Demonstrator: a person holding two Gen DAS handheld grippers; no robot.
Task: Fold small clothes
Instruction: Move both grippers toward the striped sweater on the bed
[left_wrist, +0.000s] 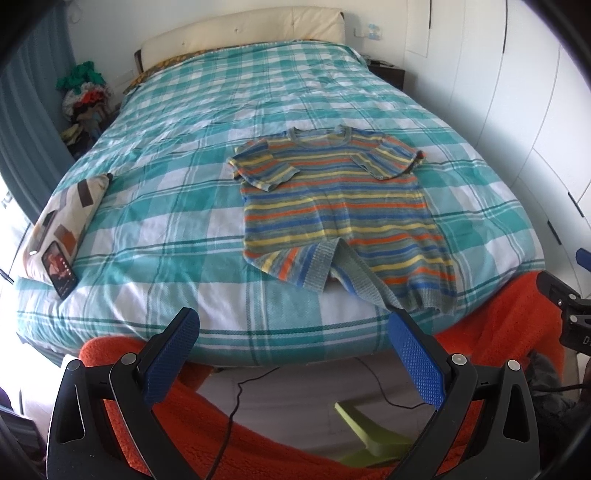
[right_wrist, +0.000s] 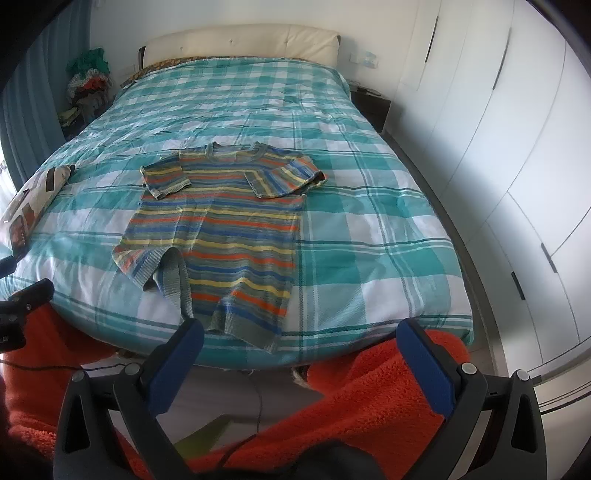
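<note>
A small striped knit sweater (left_wrist: 340, 206) (right_wrist: 221, 229) lies flat on the checked bedspread (left_wrist: 166, 206) (right_wrist: 369, 229), neck away from me. Both short sleeves are folded in over the chest. Its hem hangs at the bed's near edge, with the left hem corner turned up. My left gripper (left_wrist: 293, 328) is open, held off the foot of the bed, its right fingertip close to the hem. My right gripper (right_wrist: 301, 338) is open too, hovering just short of the bed edge, right of the hem. Neither holds anything.
A patterned cushion (left_wrist: 70, 218) with a phone (left_wrist: 59, 271) on it lies at the bed's left edge. An orange blanket (right_wrist: 369, 398) hangs below the foot. A cable (left_wrist: 236, 402) and a green object (left_wrist: 369, 432) lie on the floor. White wardrobes (right_wrist: 498, 147) line the right.
</note>
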